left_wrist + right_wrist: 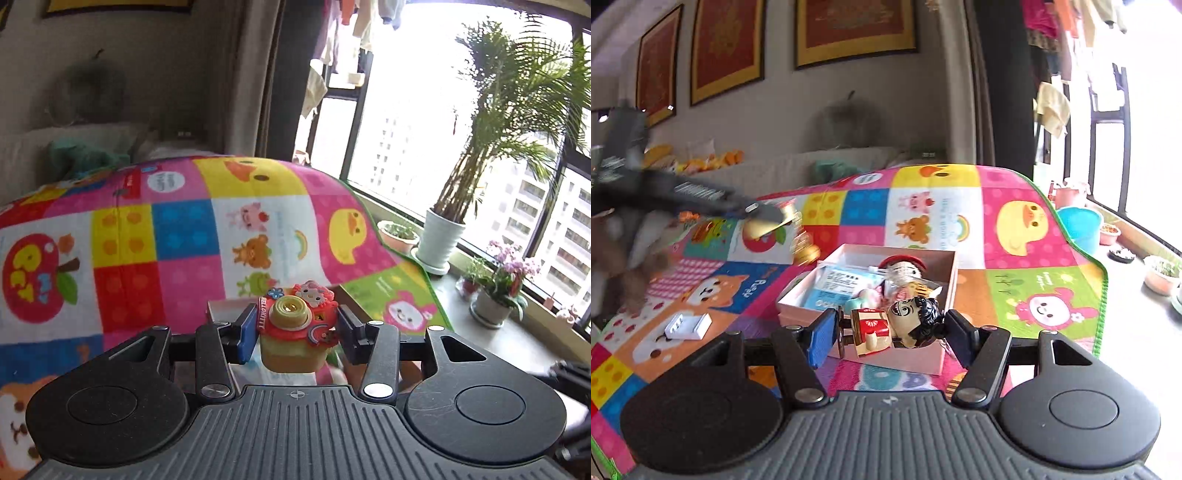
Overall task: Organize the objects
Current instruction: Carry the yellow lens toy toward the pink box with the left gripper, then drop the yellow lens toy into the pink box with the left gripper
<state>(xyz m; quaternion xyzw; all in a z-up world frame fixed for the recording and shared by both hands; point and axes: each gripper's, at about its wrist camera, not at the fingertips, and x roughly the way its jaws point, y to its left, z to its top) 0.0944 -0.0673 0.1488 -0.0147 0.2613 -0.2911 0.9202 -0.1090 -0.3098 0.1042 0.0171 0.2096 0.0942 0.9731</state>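
Note:
In the left wrist view my left gripper (297, 334) is shut on a small toy camera (295, 328), red and yellow with cartoon stickers, held above the colourful play mat (184, 236). In the right wrist view my right gripper (892, 332) is shut on a little wooden doll (897, 325) with black hair and a red body, lying sideways between the blue pads, just over the near edge of a pink open box (798, 306). The box holds a blue-white packet (842, 284) and a red-hatted figure (905, 267). The left gripper (768, 216) shows blurred at upper left there.
A white plug adapter (687, 326) lies on the mat left of the box. Potted plants (443, 236) and a flower pot (491, 306) stand on the window sill to the right. A blue tub (1080, 225) sits beyond the mat's right edge. A sofa (768, 173) runs behind.

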